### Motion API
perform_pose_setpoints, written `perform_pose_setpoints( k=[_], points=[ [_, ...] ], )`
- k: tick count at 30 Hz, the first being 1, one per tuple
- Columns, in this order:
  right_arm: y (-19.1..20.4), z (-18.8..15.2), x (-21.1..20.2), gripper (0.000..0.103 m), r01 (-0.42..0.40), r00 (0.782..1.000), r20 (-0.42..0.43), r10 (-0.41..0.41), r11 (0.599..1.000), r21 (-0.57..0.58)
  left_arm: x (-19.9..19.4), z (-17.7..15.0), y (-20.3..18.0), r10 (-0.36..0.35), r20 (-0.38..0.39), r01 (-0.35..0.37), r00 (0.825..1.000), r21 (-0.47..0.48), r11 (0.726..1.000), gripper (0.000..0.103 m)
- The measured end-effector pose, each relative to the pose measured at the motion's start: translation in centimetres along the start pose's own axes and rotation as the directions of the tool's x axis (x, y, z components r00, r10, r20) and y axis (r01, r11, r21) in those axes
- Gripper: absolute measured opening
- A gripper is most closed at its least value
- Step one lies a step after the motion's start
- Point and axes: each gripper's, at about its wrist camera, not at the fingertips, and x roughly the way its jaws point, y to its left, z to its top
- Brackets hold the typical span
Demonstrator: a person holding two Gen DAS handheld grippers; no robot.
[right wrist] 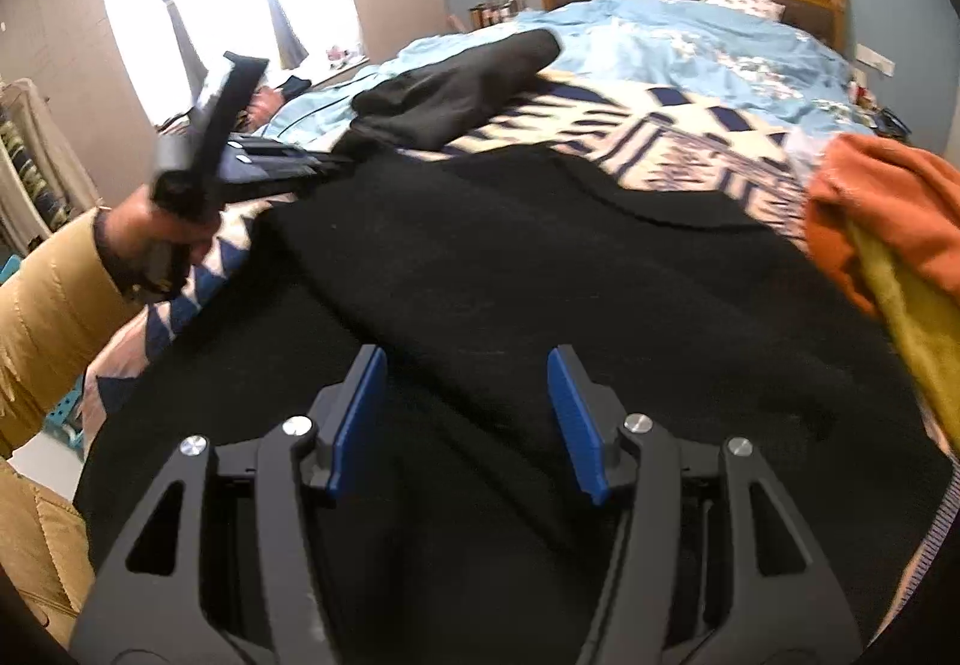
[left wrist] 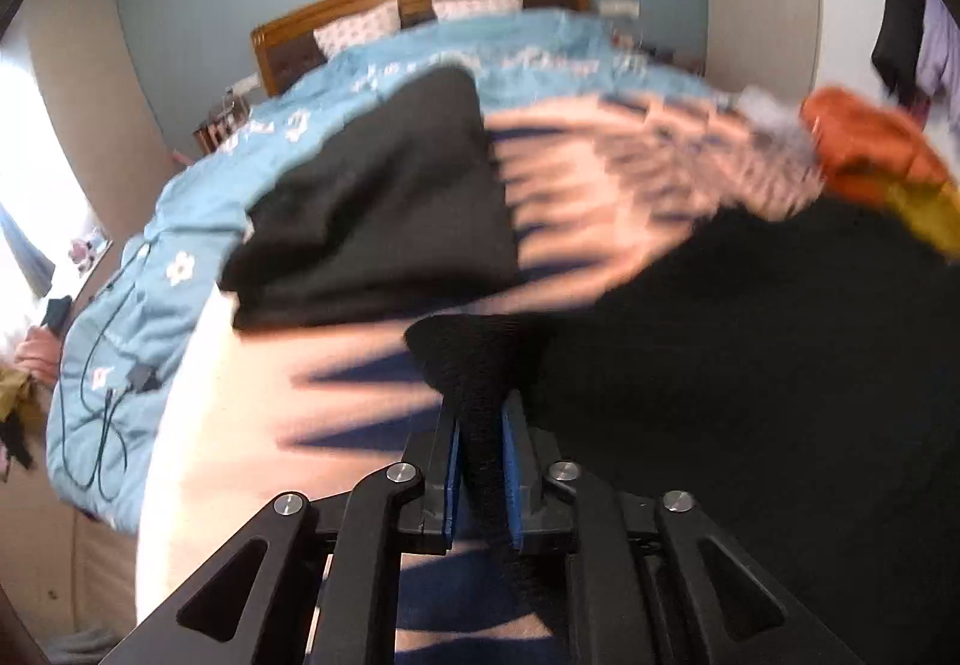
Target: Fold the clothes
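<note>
Large black knit garment (right wrist: pixel 540 305) spread over the bed's foot end, on the patterned cream-and-navy blanket (right wrist: pixel 690 149). Left gripper (left wrist: pixel 483 425) pinches its left edge tight; right gripper (right wrist: pixel 468 401) hovers half open, empty. Grip the opposite edge before lifting, keep tension even

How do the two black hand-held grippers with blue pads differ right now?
The left gripper is shut on a pinch of the spread black garment; the right gripper is open and holds nothing. The left grips the garment's edge; the right hovers over its middle. Both point downward at the bed.
</note>
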Motion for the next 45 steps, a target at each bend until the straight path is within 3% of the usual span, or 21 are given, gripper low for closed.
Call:
perform_pose_setpoints(
  k=[1, 3, 5, 7, 10, 12, 14, 17, 19, 20, 24, 27, 29, 32, 35, 37, 38, 40, 45],
  points=[
    [0.3, 0.0, 0.4, 0.058, -0.013, 1.0, -0.007, 0.013, 1.0, 0.002, -0.1, -0.3, 0.3, -0.011, 0.009, 0.011, 1.0, -0.021, 1.0, 0.019],
    [0.8, -0.1, 1.3, 0.058, -0.023, 1.0, -0.02, 0.023, 1.0, -0.001, -1.4, -0.8, 1.4, -0.014, 0.045, 0.017, 0.999, -0.082, 0.997, 0.045],
    [0.9, -0.2, 1.4, 0.058, -0.048, 0.999, -0.015, 0.049, 0.999, 0.012, -3.7, -1.3, 2.6, -0.031, 0.111, 0.047, 0.993, -0.143, 0.989, 0.053],
    [0.7, -0.2, 1.3, 0.058, -0.067, 0.998, 0.003, 0.067, 0.997, 0.038, -6.0, -1.9, 2.8, -0.078, 0.169, 0.106, 0.983, -0.158, 0.982, 0.055],
    [0.3, 0.1, 1.6, 0.058, -0.101, 0.995, 0.012, 0.101, 0.992, 0.075, -9.5, -3.0, 1.2, -0.233, 0.263, 0.267, 0.936, -0.099, 0.959, 0.057],
    [0.3, 0.1, 2.7, 0.058, -0.107, 0.994, -0.021, 0.109, 0.991, 0.086, -9.9, -3.4, -0.9, -0.331, 0.266, 0.349, 0.905, -0.023, 0.937, 0.058],
    [0.3, 0.0, 3.5, 0.058, -0.107, 0.993, -0.047, 0.112, 0.99, 0.096, -9.1, -3.9, -2.9, -0.398, 0.217, 0.399, 0.891, 0.038, 0.916, 0.058],
    [0.0, -0.3, 3.4, 0.058, -0.108, 0.992, -0.05, 0.115, 0.987, 0.116, -6.1, -5.0, -4.1, -0.4, 0.095, 0.398, 0.912, 0.038, 0.917, 0.058],
    [-0.5, -0.6, 1.7, 0.058, -0.105, 0.994, -0.027, 0.11, 0.985, 0.137, -4.8, -5.7, -3.3, -0.4, 0.068, 0.401, 0.914, -0.003, 0.916, 0.057],
    [-0.7, -0.7, 0.8, 0.058, -0.104, 0.994, -0.015, 0.107, 0.984, 0.148, -4.9, -5.8, -2.9, -0.407, 0.076, 0.41, 0.91, -0.023, 0.912, 0.057],
    [-3.3, -2.3, -4.2, 0.063, -0.075, 0.997, 0.045, 0.067, 0.974, 0.215, -7.5, -6.2, -3.0, -0.362, 0.12, 0.369, 0.924, -0.045, 0.928, 0.061],
    [-6.6, -4.6, -9.0, 0.071, -0.049, 0.994, 0.105, 0.016, 0.946, 0.32, -11.4, -7.1, -4.7, -0.383, 0.186, 0.389, 0.905, 0.007, 0.921, 0.076],
    [-9.0, -6.6, -11.7, 0.072, -0.002, 0.992, 0.117, -0.049, 0.917, 0.399, -14.1, -7.8, -7.4, -0.447, 0.2, 0.44, 0.872, 0.083, 0.894, 0.083],
    [-11.8, -9.6, -14.9, 0.074, 0.056, 0.987, 0.103, -0.124, 0.862, 0.504, -17.3, -8.8, -12.1, -0.555, 0.167, 0.525, 0.815, 0.194, 0.829, 0.084],
    [-13.2, -12.3, -16.4, 0.075, 0.083, 0.985, 0.08, -0.156, 0.816, 0.571, -19.1, -9.9, -17.6, -0.662, 0.087, 0.62, 0.744, 0.28, 0.733, 0.084],
    [-13.9, -14.0, -17.1, 0.075, 0.077, 0.985, 0.075, -0.156, 0.786, 0.614, -19.7, -10.6, -21.6, -0.709, 0.022, 0.664, 0.704, 0.333, 0.67, 0.084],
    [-14.1, -14.7, -17.5, 0.075, 0.065, 0.985, 0.086, -0.153, 0.774, 0.63, -20.0, -11.0, -23.5, -0.721, -0.008, 0.676, 0.693, 0.357, 0.645, 0.084],
    [-14.3, -15.8, -18.1, 0.075, 0.038, 0.983, 0.109, -0.144, 0.756, 0.653, -20.0, -11.8, -27.3, -0.719, -0.064, 0.68, 0.692, 0.392, 0.62, 0.084],
    [-14.5, -17.2, -18.8, 0.076, -0.031, 0.981, 0.163, -0.109, 0.735, 0.677, -18.8, -13.3, -33.8, -0.668, -0.16, 0.659, 0.727, 0.434, 0.614, 0.084]
  ],
)
